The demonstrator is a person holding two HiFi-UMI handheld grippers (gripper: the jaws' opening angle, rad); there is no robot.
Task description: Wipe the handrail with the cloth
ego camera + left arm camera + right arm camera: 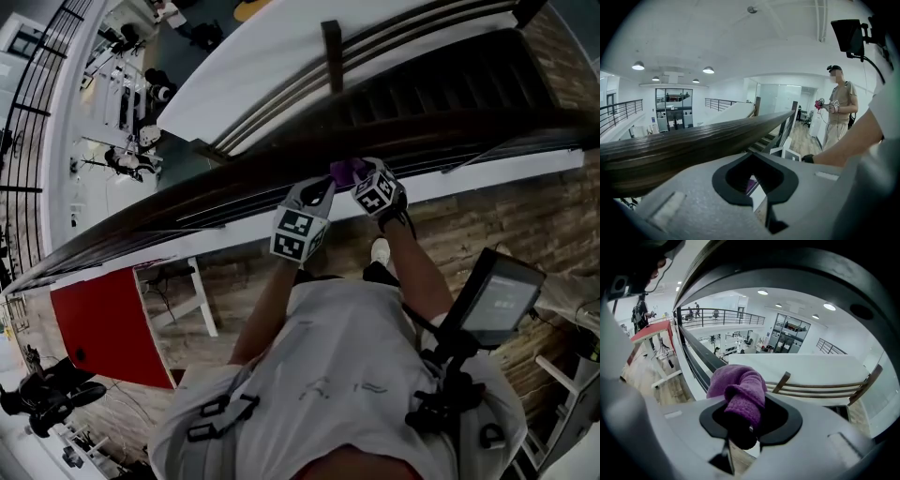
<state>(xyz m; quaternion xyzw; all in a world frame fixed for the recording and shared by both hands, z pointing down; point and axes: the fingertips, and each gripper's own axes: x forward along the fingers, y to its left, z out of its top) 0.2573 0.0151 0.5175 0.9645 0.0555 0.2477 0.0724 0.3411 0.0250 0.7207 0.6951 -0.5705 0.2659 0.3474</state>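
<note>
My head view is dim, the handrail [225,192] nearly black. Round ceiling lamps [708,70] light the white hall evenly. Both gripper views bulge at the edges, with black corners and a soft near foreground.

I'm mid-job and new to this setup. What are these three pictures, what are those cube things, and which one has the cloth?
There is no robot arm here. A person holds a two-jaw gripper in each hand, and the marker cubes are part of those grippers. The head view looks steeply down from the person's head and shows the left gripper and right gripper side by side at the dark wooden handrail. The other two pictures come from a camera riding on each gripper, looking along its jaws. The right gripper is shut on the purple cloth, which is bunched between its jaws. The left gripper's jaws look closed on nothing, close beside the rail.
</note>
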